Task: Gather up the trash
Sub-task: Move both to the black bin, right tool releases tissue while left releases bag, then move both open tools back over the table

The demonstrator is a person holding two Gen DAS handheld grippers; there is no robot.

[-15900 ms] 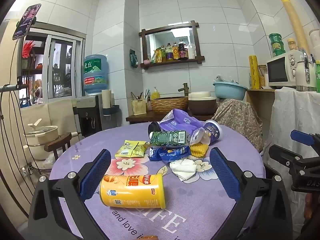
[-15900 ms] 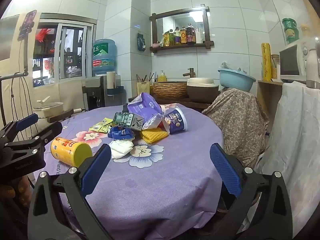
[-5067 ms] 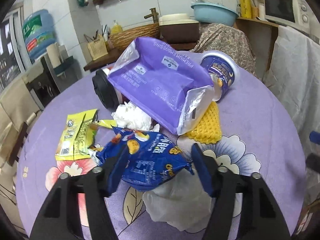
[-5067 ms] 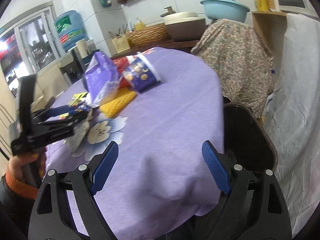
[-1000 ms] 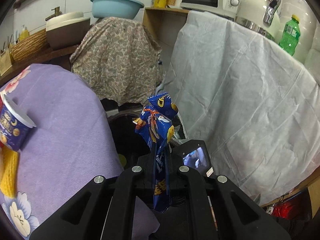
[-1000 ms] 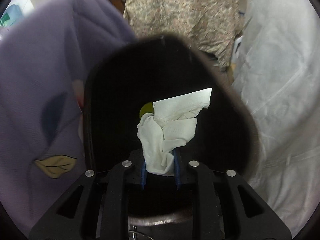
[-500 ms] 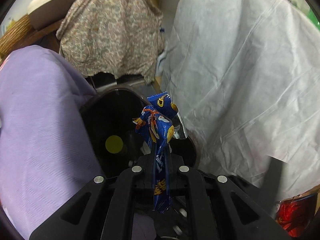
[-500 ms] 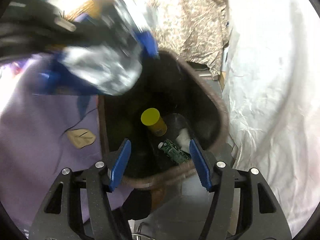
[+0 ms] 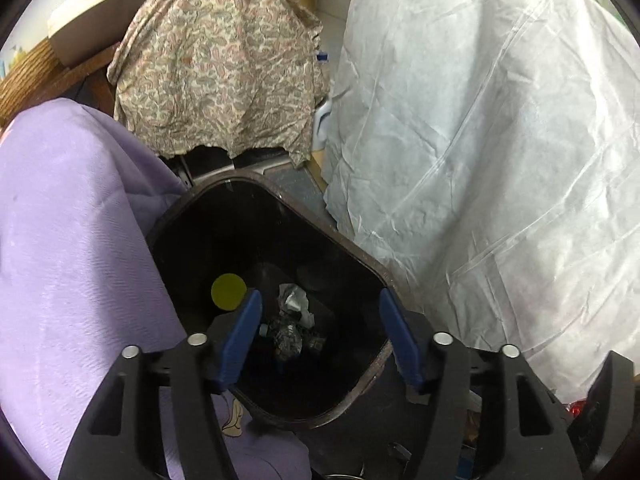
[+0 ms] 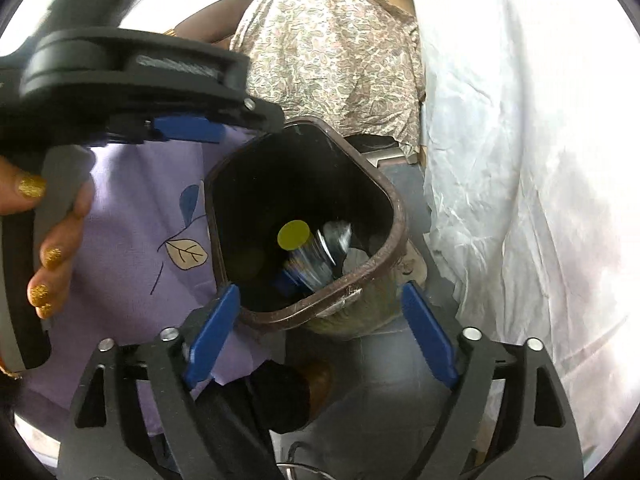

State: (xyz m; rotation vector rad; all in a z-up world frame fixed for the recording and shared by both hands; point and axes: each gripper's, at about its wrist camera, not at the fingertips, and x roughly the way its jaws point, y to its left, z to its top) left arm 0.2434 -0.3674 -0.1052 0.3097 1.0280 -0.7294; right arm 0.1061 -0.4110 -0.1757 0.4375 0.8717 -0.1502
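Observation:
A dark brown bin (image 9: 376,270) (image 10: 396,216) stands on the floor beside the purple-clothed table (image 9: 72,240). Inside it lie a can with a yellow lid (image 9: 229,291) (image 10: 294,235), a white tissue (image 9: 294,300) and the blue snack bag (image 10: 316,256), blurred as it falls. My left gripper (image 9: 320,332) hangs right over the bin mouth, its jaws opening with nothing between the blue pads. My right gripper (image 10: 320,328) sits higher, near the bin's front rim, jaws also opening and empty. The left gripper (image 10: 188,128) and the hand holding it (image 10: 52,248) show at the right wrist view's upper left.
A white sheet (image 9: 480,140) drapes over furniture right of the bin. A paisley cloth (image 9: 216,80) covers something behind it. The purple tablecloth (image 10: 152,220) hangs against the bin's left side. Grey floor (image 10: 384,360) lies in front.
The left gripper's jaws have sprung apart and the blue snack bag has dropped into the bin. The right gripper has widened further and pulled up and back from the bin.

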